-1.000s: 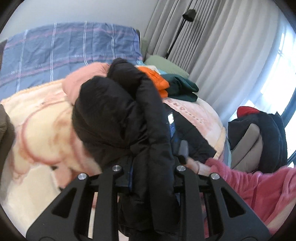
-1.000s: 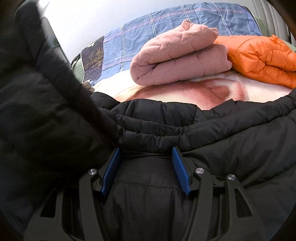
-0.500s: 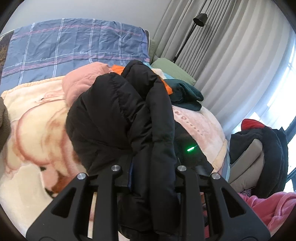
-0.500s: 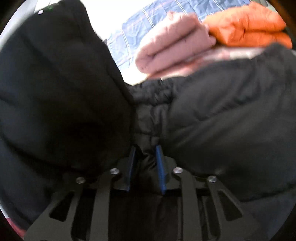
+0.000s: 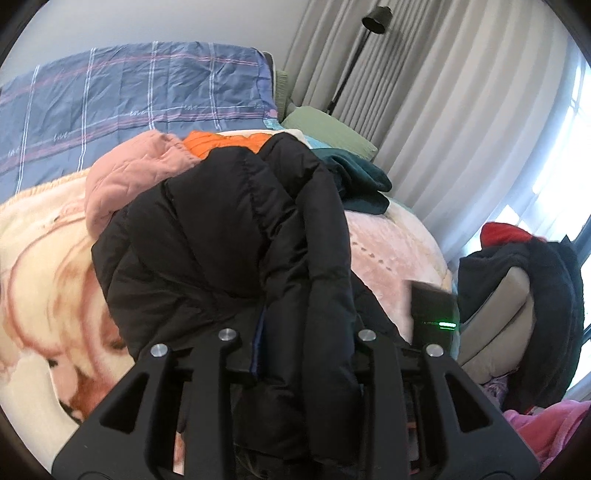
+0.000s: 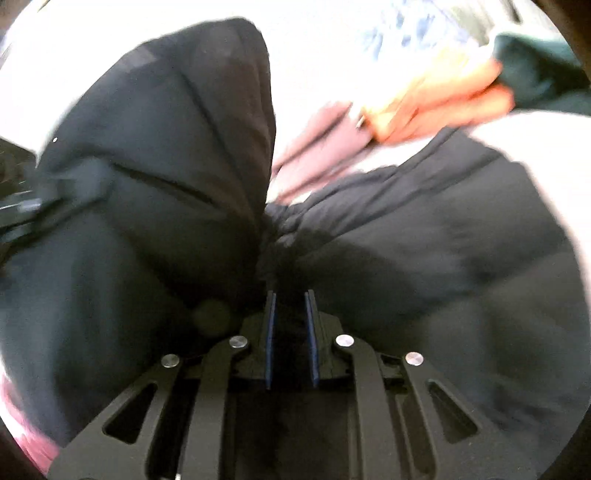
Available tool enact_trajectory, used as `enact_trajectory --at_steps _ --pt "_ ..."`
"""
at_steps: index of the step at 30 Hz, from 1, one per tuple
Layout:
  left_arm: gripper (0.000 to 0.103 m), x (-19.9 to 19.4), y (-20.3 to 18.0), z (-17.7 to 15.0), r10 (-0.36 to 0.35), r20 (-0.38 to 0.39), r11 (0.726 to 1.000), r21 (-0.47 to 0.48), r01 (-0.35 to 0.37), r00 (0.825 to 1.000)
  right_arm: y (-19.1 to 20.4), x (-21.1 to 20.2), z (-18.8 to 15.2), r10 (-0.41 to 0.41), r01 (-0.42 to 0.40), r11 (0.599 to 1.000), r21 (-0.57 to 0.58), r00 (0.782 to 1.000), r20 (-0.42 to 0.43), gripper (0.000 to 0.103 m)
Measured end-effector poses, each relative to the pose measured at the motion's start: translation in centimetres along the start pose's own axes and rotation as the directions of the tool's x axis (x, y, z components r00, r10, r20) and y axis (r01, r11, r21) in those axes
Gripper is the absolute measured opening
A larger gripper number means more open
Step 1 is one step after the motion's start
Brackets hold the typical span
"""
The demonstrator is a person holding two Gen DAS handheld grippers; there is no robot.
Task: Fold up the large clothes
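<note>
A black puffer jacket [image 5: 221,236] is bunched and held up above the bed. My left gripper [image 5: 295,332] is shut on a thick fold of it; the fingertips are buried in the fabric. In the right wrist view the same jacket [image 6: 166,166] fills most of the blurred frame. My right gripper [image 6: 290,299] is shut on a gathered seam of it, the blue pads [image 6: 271,325] close together with cloth between them. The right gripper's body with a green light [image 5: 436,314] shows at the left view's right.
A cream and pink blanket [image 5: 40,266] covers the bed. Folded pink [image 5: 125,173], orange [image 5: 221,142] and dark green [image 5: 358,177] jackets lie at its far side. A blue plaid quilt [image 5: 129,96] is behind. A chair piled with clothes [image 5: 517,288] stands right, by curtains and a floor lamp [image 5: 373,16].
My right gripper closed on the jacket's seam and lifted it; its view swung and blurred. The left gripper rose with its fold, and the jacket bunched higher.
</note>
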State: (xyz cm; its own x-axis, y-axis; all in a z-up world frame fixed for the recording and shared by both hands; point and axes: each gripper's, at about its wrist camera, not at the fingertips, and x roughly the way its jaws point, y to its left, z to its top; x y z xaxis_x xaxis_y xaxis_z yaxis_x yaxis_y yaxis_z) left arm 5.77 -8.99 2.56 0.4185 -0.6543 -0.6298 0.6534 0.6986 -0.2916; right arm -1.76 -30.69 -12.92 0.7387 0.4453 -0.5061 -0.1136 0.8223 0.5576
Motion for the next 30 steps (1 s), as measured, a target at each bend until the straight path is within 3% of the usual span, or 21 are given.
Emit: enact_trajectory --at_steps 3,6,12,15,17,19,24,28,30 --pt "0.029 1.9 -1.3 0.7 -0.020 -0.013 1.000 0.017 0.021 1.000 -2.1 -1.1 -1.5 -0.058 0.059 0.997 0.050 0.998 -0.021 0.015" --pt "0.031 5.3 -3.1 1.1 -0.050 -0.048 0.998 0.037 0.052 0.998 -4.1 0.3 -3.0 -0.054 0.060 0.996 0.061 0.994 -0.092 0.014" --pt "0.037 13.1 -6.4 0.0 -0.064 -0.150 0.990 0.111 0.082 0.987 -4.5 -0.8 -3.8 -0.067 0.071 0.996 0.058 0.995 -0.073 0.010" --pt "0.040 14.6 -6.1 -0.6 -0.145 -0.158 0.986 0.064 0.157 0.977 -4.8 -4.0 -4.3 -0.095 0.097 0.995 0.040 0.995 -0.042 0.010" --pt "0.051 14.7 -5.9 -0.7 -0.209 -0.147 0.975 0.040 0.217 0.967 -5.3 -7.0 -4.7 -0.122 0.121 0.992 0.035 0.992 0.013 0.011" --pt "0.064 14.9 -5.9 -0.9 -0.248 -0.138 0.967 0.025 0.254 0.959 -5.6 -9.7 -5.1 -0.152 0.149 0.988 0.038 0.987 0.061 0.018" --pt "0.074 16.1 -6.8 -1.4 -0.322 -0.134 0.943 0.044 0.330 0.937 -5.2 -13.9 -5.3 -0.130 0.127 0.991 0.038 0.986 0.107 0.022" --pt "0.076 16.9 -6.9 -2.1 -0.379 -0.133 0.921 0.036 0.387 0.916 -3.6 -16.8 -5.2 -0.036 0.034 0.999 0.020 0.990 0.137 0.051" --pt "0.078 17.1 -7.0 -2.2 -0.392 -0.122 0.916 0.033 0.399 0.912 -2.7 -18.0 -5.2 -0.013 0.014 1.000 -0.006 0.989 0.147 0.054"
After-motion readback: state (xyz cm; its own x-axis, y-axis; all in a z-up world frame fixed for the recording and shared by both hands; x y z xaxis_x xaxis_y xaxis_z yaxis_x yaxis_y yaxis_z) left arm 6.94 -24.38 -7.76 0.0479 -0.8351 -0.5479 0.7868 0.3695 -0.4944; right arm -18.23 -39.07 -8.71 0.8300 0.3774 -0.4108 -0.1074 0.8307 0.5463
